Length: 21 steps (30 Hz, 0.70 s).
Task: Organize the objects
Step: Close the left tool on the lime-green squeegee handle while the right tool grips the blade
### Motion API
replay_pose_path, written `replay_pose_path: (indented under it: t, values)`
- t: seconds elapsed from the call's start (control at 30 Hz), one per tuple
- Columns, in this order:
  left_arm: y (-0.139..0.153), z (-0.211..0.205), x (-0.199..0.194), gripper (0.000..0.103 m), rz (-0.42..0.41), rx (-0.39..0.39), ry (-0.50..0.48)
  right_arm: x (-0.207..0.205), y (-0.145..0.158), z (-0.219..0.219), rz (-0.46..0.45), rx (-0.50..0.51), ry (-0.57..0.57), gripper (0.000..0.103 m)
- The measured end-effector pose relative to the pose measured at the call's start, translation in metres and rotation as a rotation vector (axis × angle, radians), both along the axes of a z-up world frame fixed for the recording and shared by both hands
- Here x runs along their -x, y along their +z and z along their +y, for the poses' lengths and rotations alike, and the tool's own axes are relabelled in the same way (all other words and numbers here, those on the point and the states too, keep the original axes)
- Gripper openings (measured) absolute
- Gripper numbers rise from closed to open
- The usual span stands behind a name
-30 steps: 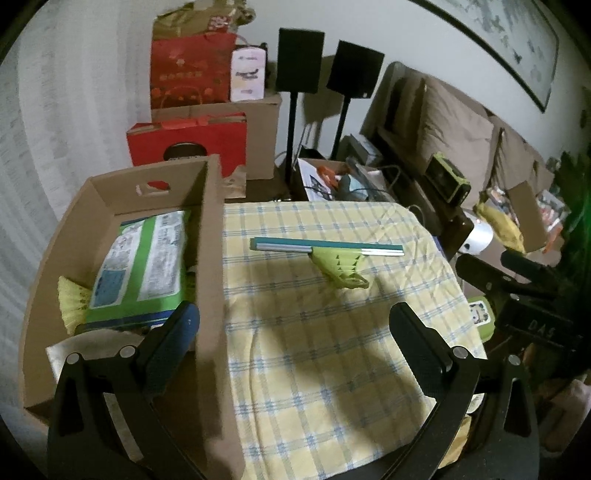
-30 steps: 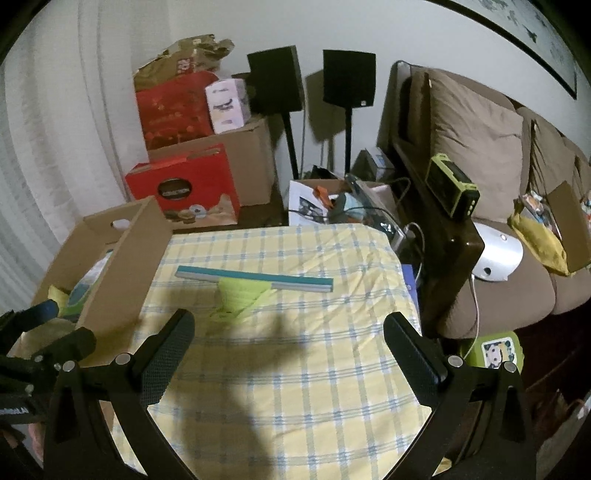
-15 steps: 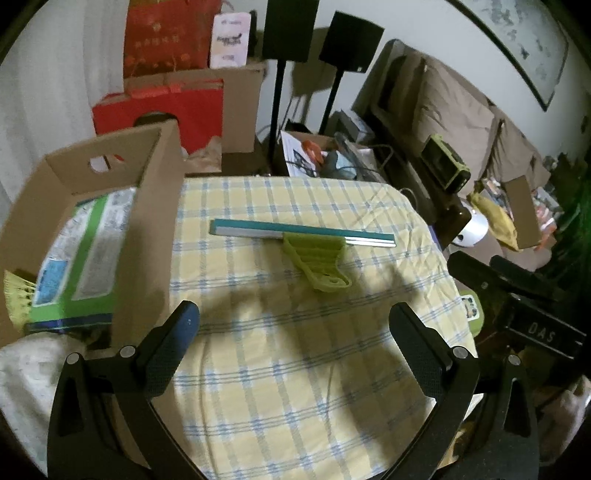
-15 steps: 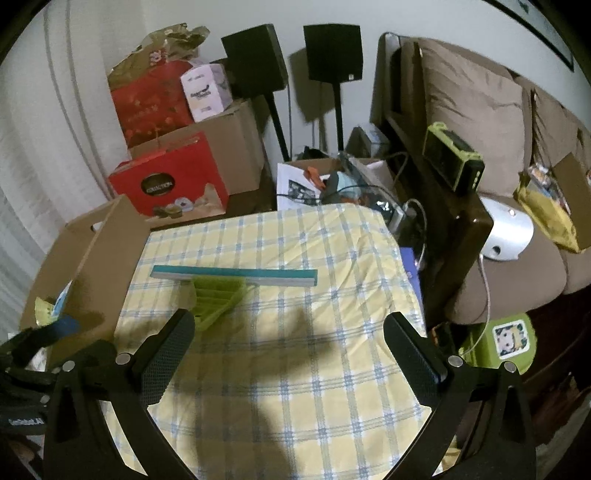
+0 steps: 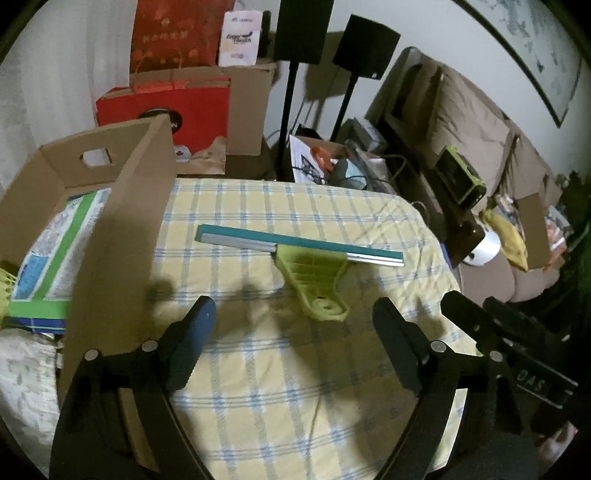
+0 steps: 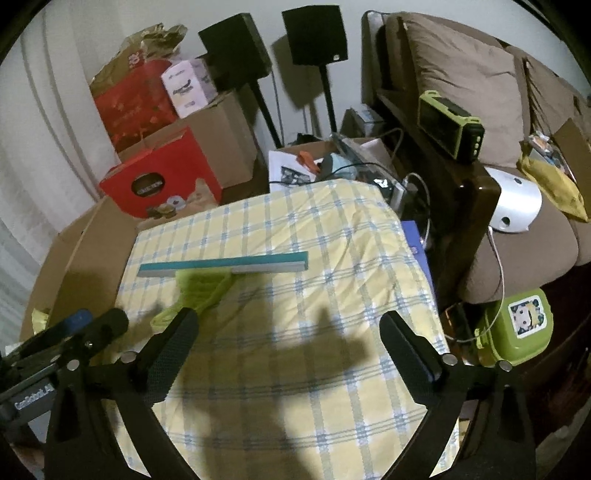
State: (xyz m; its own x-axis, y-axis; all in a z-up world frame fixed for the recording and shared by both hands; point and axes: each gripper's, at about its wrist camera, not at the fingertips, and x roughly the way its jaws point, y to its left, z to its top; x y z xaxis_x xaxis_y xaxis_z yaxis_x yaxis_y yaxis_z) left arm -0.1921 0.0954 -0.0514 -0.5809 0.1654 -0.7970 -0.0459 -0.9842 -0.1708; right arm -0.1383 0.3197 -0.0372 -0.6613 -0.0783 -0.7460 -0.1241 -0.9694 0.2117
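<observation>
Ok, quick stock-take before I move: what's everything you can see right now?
squeegee: 1, teal blade, lime handle, on the tablecloth
tablecloth: 1, yellow-blue plaid, covers the table
cardboard box: 1, brown, at table's left
green-white pack: 1, inside the box
speakers: 2, black, on stands behind
red boxes: 2, stacked far left
sofa: 1, brown, right
left gripper: open, empty
right gripper: open, empty

"CoinRobotic.AI" on left claw [image 6: 70, 334] body.
</observation>
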Motion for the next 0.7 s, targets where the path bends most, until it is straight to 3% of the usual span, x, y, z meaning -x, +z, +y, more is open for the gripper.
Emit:
replay_pose_path:
  t: [0.2, 0.3, 0.4, 0.53, 0.7]
  values:
    - [-0.017, 0.004, 0.009, 0.063, -0.023, -0.028, 0.022, 0.001, -0.003, 0.007, 0.001, 0.016, -0.009, 0.072]
    - [-0.032, 0.000, 0.016, 0.052, -0.070, -0.081, 0.026, 0.006, -0.011, 0.005, -0.018, 0.052, 0.013, 0.058]
    - [-0.040, -0.007, 0.018, 0.052, -0.085, -0.145, 0.030, 0.009, -0.018, 0.000, -0.031, 0.069, 0.026, 0.057]
    - [-0.041, -0.010, 0.018, 0.052, -0.074, -0.152, 0.022, 0.015, -0.024, -0.008, -0.039, 0.088, 0.048, 0.057]
    - [-0.045, -0.018, 0.018, 0.053, -0.076, -0.214, 0.032, 0.029, -0.022, -0.019, -0.040, 0.094, 0.074, 0.057]
